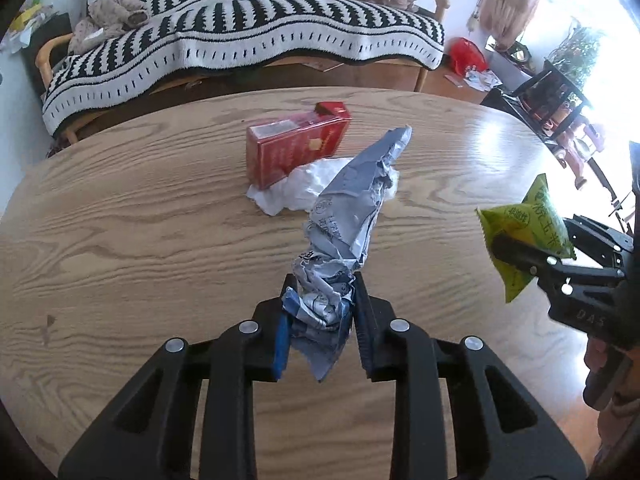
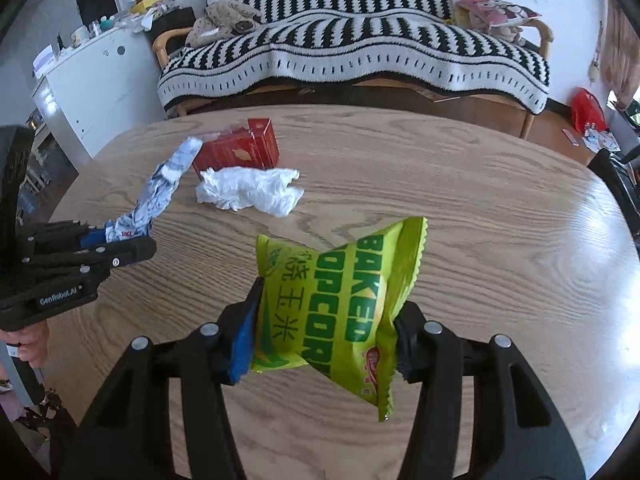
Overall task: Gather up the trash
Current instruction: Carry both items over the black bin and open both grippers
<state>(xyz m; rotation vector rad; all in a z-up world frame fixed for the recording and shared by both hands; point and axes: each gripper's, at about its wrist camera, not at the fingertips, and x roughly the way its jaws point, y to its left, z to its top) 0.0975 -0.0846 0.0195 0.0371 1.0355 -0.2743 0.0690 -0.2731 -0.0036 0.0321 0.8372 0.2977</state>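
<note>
My left gripper [image 1: 322,312] is shut on a crumpled blue-and-white wrapper [image 1: 348,216], which sticks up above the round wooden table [image 1: 120,220]. The same wrapper [image 2: 160,188] and left gripper [image 2: 128,240] show at the left of the right wrist view. My right gripper [image 2: 326,320] is shut on a green popcorn bag [image 2: 336,312], held above the table [image 2: 500,240]. That bag [image 1: 524,232] appears at the right of the left wrist view. A red carton [image 1: 296,140] [image 2: 240,148] and a crumpled white tissue [image 1: 316,188] [image 2: 250,190] lie on the table.
A bench with a black-and-white striped blanket [image 1: 240,40] stands behind the table. A white cabinet [image 2: 100,84] is at the far left, a red bag [image 2: 586,110] on the floor at the right. A dark rack [image 1: 552,100] stands beside the table's right edge.
</note>
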